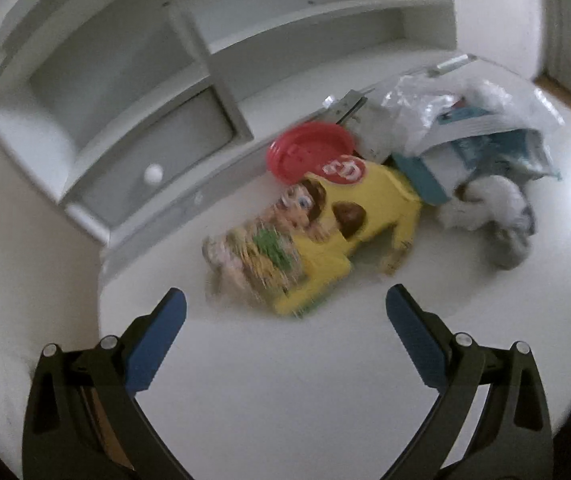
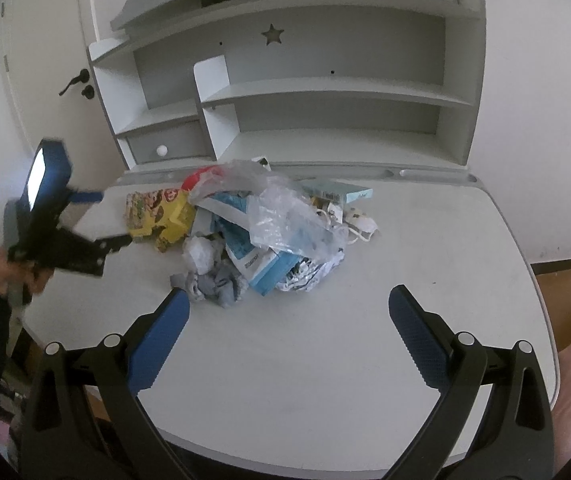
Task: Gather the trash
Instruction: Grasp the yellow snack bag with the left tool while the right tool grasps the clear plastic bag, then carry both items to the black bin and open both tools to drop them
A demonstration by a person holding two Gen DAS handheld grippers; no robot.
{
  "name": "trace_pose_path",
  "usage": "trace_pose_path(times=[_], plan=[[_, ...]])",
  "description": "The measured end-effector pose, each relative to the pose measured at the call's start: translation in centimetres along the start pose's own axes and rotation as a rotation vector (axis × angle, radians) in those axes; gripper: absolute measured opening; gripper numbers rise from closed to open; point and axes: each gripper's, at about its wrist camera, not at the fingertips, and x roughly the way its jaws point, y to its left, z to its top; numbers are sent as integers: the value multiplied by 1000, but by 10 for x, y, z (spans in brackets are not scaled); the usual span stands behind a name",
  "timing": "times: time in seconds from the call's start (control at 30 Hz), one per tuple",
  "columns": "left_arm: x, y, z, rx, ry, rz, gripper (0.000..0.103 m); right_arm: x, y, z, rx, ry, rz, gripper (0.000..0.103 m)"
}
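The tabletop (image 2: pixel 425 248) carries one yellow snack bag (image 2: pixel 161 216), one red lid (image 1: pixel 309 152), one clear plastic bag (image 2: pixel 281 208), one teal box (image 2: pixel 339 192), two crumpled tissue wads (image 2: pixel 201 252), and one white face mask (image 2: pixel 361 222).

A heap of trash (image 2: pixel 261 228) lay mid-desk: a yellow snack bag (image 1: pixel 325 236), red lid (image 1: pixel 305 156), crumpled clear plastic (image 2: pixel 285 212), blue-and-white packaging (image 2: pixel 261 264), and wadded tissues (image 2: pixel 201 252).

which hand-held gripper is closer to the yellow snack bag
Left. The left hand-held gripper hovers open right by the yellow snack bag; the right hand-held gripper sits open farther back, facing the pile's middle.
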Motion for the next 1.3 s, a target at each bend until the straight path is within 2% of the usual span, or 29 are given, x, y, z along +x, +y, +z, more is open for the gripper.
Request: trace_pose_path(times=[0.07, 0.27, 0.4, 0.43, 0.47, 0.53, 0.63, 0.7, 0.83, 0.9, 0.93, 0.97, 1.07, 1.13, 1.2, 1.3], plan=[[15, 1, 11, 74, 10, -45, 97, 6, 0, 1, -5, 12, 6, 97], [48, -4, 37, 237, 33, -96, 97, 27, -6, 14, 10, 77, 62, 97], [66, -8, 39, 274, 65, -125, 97, 48, -6, 43, -8, 131, 118, 97], [67, -6, 40, 264, 55, -143, 95, 56, -5, 52, -23, 148, 133, 97], [67, -4, 40, 250, 55, -161, 84, 65, -4, 61, -35, 171, 151, 97], [67, 2, 39, 217, 55, -135, 74, 83, -4, 74, -39, 221, 178, 94], [59, -4, 34, 221, 39, -106, 67, 111, -8, 90, -1, 291, 217, 73], [51, -4, 30, 202, 31, -98, 64, 127, -11, 98, 32, 329, 230, 73], [29, 17, 19, 77, 29, -76, 58, 149, -8, 105, 50, 376, 236, 71], [23, 28, 13, 24, 35, -76, 58, 156, -4, 104, 37, 393, 226, 63], [17, 27, 10, 2, 39, -59, 58, 159, -2, 104, 34, 404, 213, 41], [13, 31, 9, -15, 40, -52, 57, 162, -1, 104, 29, 415, 206, 26], [-4, 42, 6, -102, 31, -33, 57, 151, 1, 106, 29, 368, 202, 17], [-23, 44, 7, -181, 16, 0, 57, 130, 1, 110, 45, 298, 225, 16], [-41, 37, 12, -217, -12, 16, 57, 105, -3, 114, 58, 221, 231, 16], [-74, 11, 30, -245, -85, -10, 57, 59, -27, 113, 110, 106, 234, 16]])
